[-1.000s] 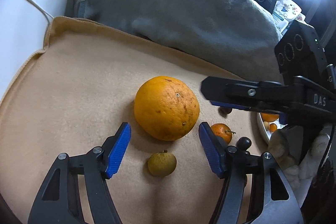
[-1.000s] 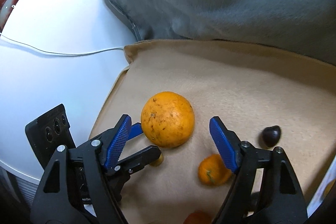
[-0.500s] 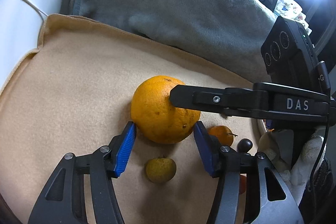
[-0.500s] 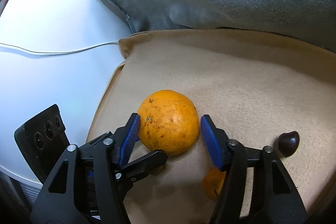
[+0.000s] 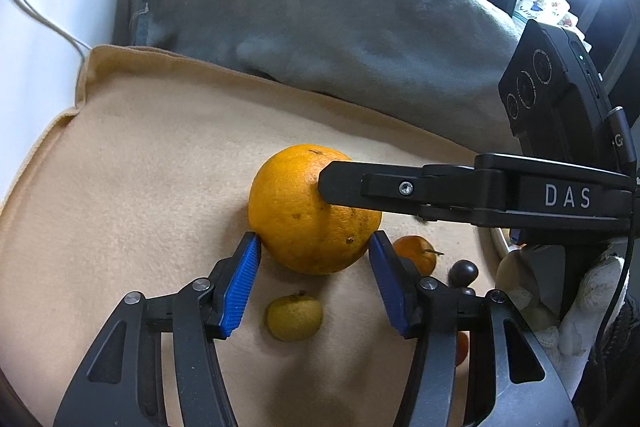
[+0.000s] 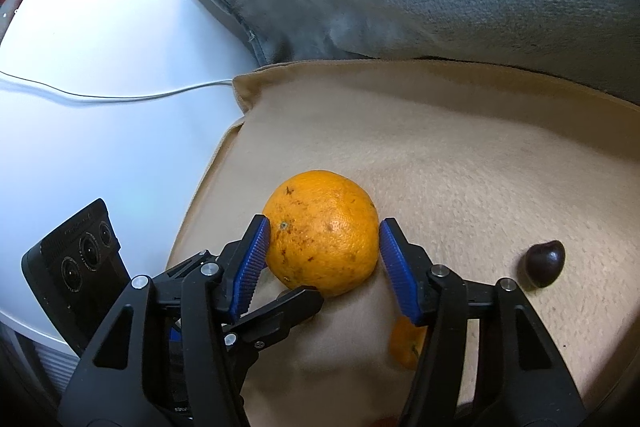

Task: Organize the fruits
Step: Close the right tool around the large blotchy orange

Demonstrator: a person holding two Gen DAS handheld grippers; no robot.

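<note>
Large orange [image 5: 308, 223] clamped by both claws

The left claw [image 5: 314, 267] and right claw [image 6: 324, 259] are pressed on it; equal pressure is advised for lifting.

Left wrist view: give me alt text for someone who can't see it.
The left claw has just closed on a large orange lying on a tan cloth, its blue pads at the fruit's sides, while a black finger of the right claw crosses in from the right onto the orange. Nearby lie a small yellow-green fruit, a small tangerine and a dark chestnut.
</note>
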